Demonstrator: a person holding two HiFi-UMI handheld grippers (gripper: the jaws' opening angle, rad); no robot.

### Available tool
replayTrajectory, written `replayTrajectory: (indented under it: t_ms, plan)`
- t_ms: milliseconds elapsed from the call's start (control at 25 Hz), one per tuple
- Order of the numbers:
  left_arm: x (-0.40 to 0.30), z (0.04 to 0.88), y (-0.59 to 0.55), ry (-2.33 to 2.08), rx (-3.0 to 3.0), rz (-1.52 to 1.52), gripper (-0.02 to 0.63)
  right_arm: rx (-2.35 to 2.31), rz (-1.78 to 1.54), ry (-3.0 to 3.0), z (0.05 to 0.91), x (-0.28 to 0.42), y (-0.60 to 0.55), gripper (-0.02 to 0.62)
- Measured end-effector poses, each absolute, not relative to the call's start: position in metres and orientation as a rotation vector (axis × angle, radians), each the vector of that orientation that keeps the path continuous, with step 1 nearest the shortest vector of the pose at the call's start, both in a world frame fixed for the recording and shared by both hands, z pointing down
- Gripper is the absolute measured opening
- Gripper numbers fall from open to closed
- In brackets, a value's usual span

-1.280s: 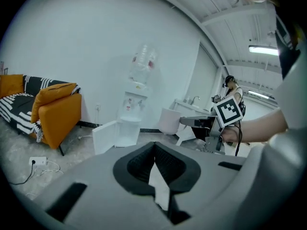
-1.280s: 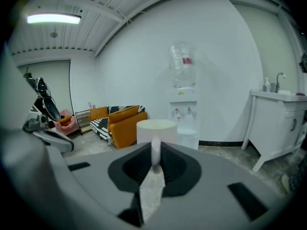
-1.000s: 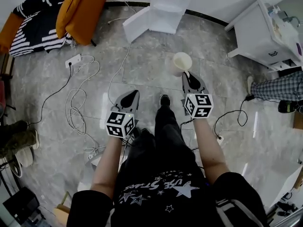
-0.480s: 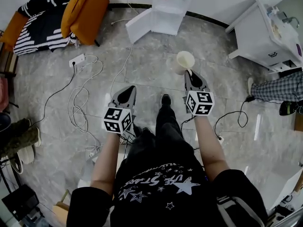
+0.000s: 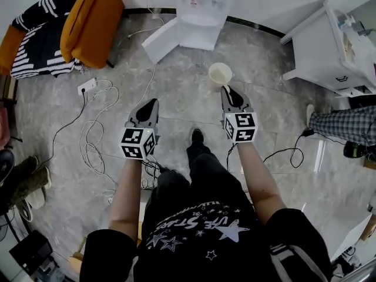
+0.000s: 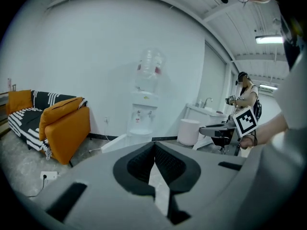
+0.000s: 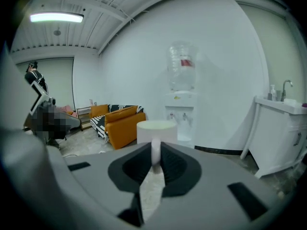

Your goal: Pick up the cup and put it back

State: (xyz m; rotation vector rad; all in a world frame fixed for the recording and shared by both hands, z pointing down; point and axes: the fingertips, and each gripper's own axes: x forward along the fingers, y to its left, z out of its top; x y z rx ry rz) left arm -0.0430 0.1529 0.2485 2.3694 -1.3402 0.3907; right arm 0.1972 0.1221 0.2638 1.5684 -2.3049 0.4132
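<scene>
change: I've carried both grippers closer to the water dispenser (image 5: 200,7) | right gripper (image 5: 228,90) clamped on cup (image 5: 220,74) wall, above floor (image 5: 176,81) | left gripper (image 5: 152,102) closed, empty | task: mid-carry, put-back pending

Pale cup (image 5: 220,74), upright, seemingly empty

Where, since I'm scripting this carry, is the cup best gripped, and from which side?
Grip the cup by the narrow upright strip on its side, seemingly the handle, coming level from the person's side. The right gripper is shut there, and the cup rides upright, mouth up.
</scene>
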Motion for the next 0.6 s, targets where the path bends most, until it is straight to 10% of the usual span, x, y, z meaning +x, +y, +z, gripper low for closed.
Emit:
replayTrajectory:
  t_ms: [600]
  plan:
    - [-0.014,0.357,-0.029,-1.315,2.323,0.391,0.009,1.432,0.560,-2.216,0.408,0.204,-0.038,0.043]
